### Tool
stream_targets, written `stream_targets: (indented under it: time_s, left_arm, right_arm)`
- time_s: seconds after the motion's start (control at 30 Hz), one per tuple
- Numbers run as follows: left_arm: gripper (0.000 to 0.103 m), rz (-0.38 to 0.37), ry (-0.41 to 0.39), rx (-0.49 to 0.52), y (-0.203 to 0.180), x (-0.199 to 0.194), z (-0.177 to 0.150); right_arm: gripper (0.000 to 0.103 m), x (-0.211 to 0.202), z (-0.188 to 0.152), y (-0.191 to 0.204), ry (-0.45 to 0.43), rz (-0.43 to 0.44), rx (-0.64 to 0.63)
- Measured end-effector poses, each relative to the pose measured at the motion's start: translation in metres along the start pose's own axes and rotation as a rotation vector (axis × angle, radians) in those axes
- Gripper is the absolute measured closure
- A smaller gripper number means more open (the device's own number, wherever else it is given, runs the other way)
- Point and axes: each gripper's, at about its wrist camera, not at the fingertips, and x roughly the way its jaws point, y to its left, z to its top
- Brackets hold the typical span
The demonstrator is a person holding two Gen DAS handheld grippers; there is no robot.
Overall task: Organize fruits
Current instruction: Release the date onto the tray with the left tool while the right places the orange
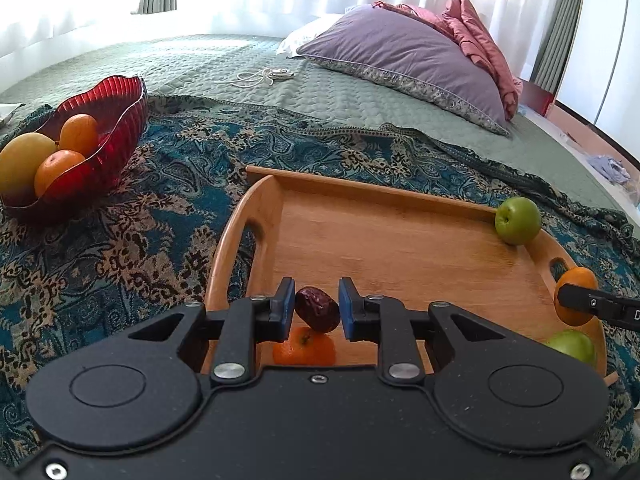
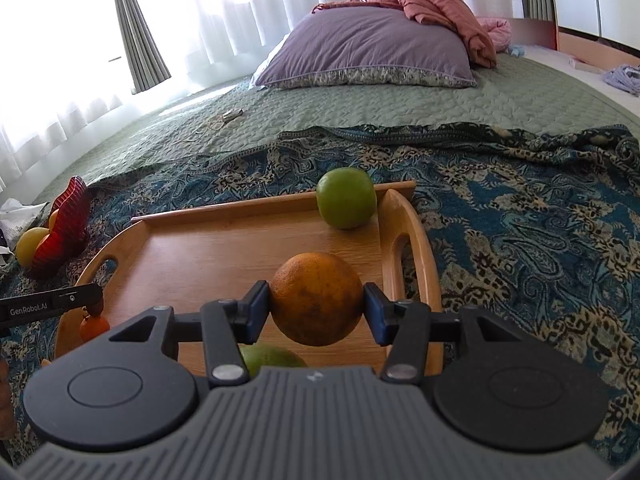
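Above the wooden tray (image 1: 400, 240), you carry one fruit in each gripper.

Your left gripper (image 1: 316, 310) pinches a small brown date (image 1: 317, 309) almost closed; your right gripper (image 2: 316, 307) clamps an orange (image 2: 316, 298) at mid-width. Both seem bound for the red bowl (image 1: 108, 128) on the bed, where oranges already sit; two green apples (image 2: 346, 198) wait on the tray.

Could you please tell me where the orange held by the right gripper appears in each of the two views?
Left wrist: orange at the far right edge, over the tray's right handle, part hidden by a black finger.
Right wrist: orange at centre, clamped between the blue pads.
Shared landmark: green apple in the tray's far corner.
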Motion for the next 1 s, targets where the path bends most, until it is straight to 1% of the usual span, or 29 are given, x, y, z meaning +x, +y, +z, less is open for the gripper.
stream_targets:
  time_s: [0.17,0.33,0.53,0.8,0.83,0.87,0.9,0.93,0.97,1.0]
  left_arm:
    - [0.082,0.029,0.014,0.050,-0.008,0.010,-0.001]
    - [0.082,0.027,0.028,0.043,-0.009,0.018,-0.002]
    - [0.082,0.032,0.026,0.055,-0.012,0.018,-0.002]
    - [0.081,0.034,0.026,0.047,-0.011,0.016,-0.002]
    - [0.079,0.034,0.025,0.046,-0.010,0.014,-0.002]
    - [0.075,0.030,0.023,0.044,-0.009,0.012,-0.002]
    - [0.068,0.023,0.019,0.042,-0.008,0.008,-0.003]
    - [0.064,0.017,0.013,0.041,-0.007,0.004,-0.004]
    - [0.059,0.012,0.003,0.042,-0.006,-0.001,-0.005]
    - [0.056,0.010,-0.009,0.045,-0.005,-0.006,-0.006]
  right_arm:
    - [0.049,0.016,0.001,0.001,0.046,-0.024,-0.010]
    - [0.049,0.024,-0.001,0.001,0.072,-0.024,-0.006]
    - [0.049,0.028,-0.002,0.001,0.085,-0.029,-0.003]
    - [0.048,0.026,-0.004,0.000,0.077,-0.025,-0.002]
    - [0.044,0.025,-0.005,0.000,0.074,-0.022,-0.003]
    - [0.040,0.023,-0.006,0.000,0.062,-0.015,-0.002]
    - [0.038,0.020,-0.006,0.000,0.048,-0.010,0.002]
    - [0.033,0.017,-0.006,-0.001,0.035,-0.008,0.008]
    - [0.032,0.012,-0.007,-0.003,0.020,0.003,0.016]
    - [0.029,0.007,-0.007,-0.005,0.009,0.014,0.024]
